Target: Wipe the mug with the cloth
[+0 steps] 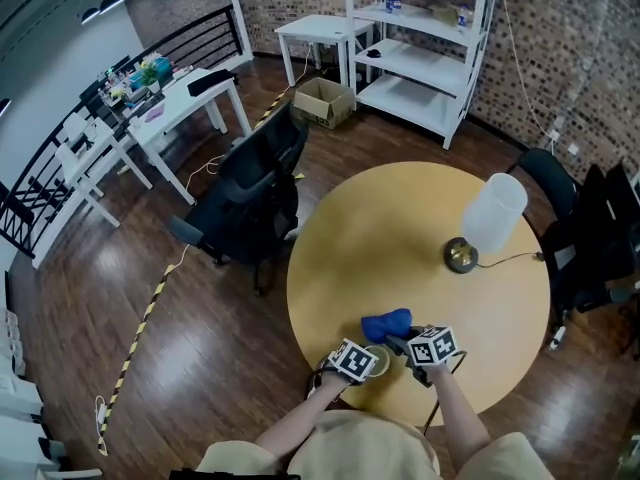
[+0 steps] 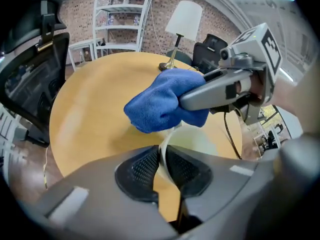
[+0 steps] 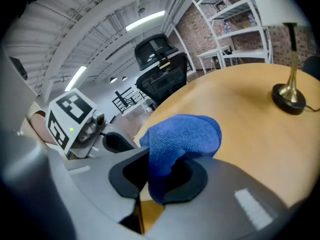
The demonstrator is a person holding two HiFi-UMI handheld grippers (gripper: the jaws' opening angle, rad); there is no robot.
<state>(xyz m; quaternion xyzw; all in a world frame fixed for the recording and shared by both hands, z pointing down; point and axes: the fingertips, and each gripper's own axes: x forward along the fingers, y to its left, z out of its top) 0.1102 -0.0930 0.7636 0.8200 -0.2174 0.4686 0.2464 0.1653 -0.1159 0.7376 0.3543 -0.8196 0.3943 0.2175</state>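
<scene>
At the near edge of the round wooden table (image 1: 400,218) my left gripper (image 1: 372,361) is shut on the rim of a pale yellow-green mug (image 1: 379,359). In the left gripper view its pads (image 2: 141,170) pinch the mug's thin wall (image 2: 192,141) from inside and outside. My right gripper (image 1: 398,343) is shut on a blue cloth (image 1: 386,324). The cloth (image 2: 157,106) bulges out past the right gripper (image 2: 192,100) and rests against the mug's far rim. In the right gripper view the cloth (image 3: 182,136) fills the jaws of that gripper (image 3: 157,176), and the left gripper (image 3: 112,143) is close on the left.
A table lamp (image 1: 488,220) with a white shade and brass base stands at the table's right, its cord running to the edge. A black office chair (image 1: 250,193) is left of the table, and other dark chairs (image 1: 590,238) are to the right. White shelving (image 1: 425,38), a cardboard box (image 1: 322,100) and white tables lie beyond.
</scene>
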